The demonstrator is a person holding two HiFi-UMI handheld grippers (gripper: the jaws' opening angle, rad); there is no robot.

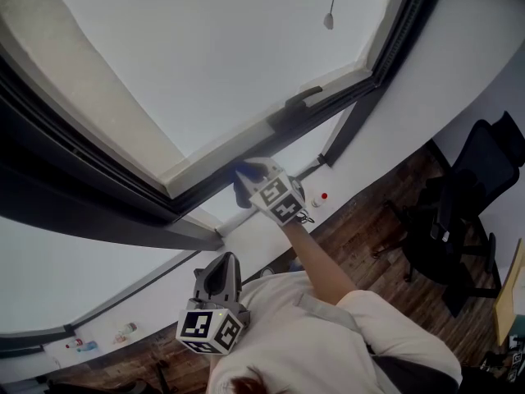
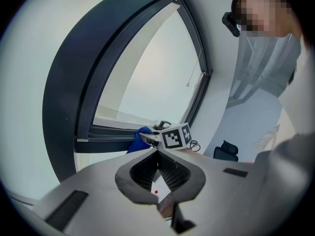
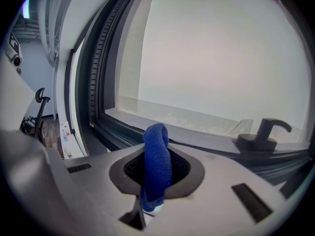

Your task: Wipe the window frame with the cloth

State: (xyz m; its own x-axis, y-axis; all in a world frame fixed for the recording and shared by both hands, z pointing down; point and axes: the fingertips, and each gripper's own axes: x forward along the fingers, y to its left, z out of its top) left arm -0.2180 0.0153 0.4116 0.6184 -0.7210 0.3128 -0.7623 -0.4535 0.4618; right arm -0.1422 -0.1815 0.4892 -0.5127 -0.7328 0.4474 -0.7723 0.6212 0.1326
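The blue cloth (image 1: 244, 173) is pinched in my right gripper (image 1: 261, 180), which is shut on it and holds it against the dark lower window frame (image 1: 197, 189). In the right gripper view the cloth (image 3: 157, 173) stands up between the jaws, just short of the frame's bottom rail (image 3: 123, 132). My left gripper (image 1: 220, 271) hangs lower, close to the person's chest, away from the frame; its jaws look shut with nothing in them. In the left gripper view I see the right gripper (image 2: 150, 138) and the cloth (image 2: 138, 139) at the frame (image 2: 106, 134).
A black window handle (image 3: 263, 132) sits on the rail right of the cloth. A blind cord pull (image 1: 329, 20) hangs over the glass. Small bottles (image 1: 123, 332) stand on the white ledge (image 1: 258, 236) below. A black office chair (image 1: 467, 212) stands on the wooden floor at right.
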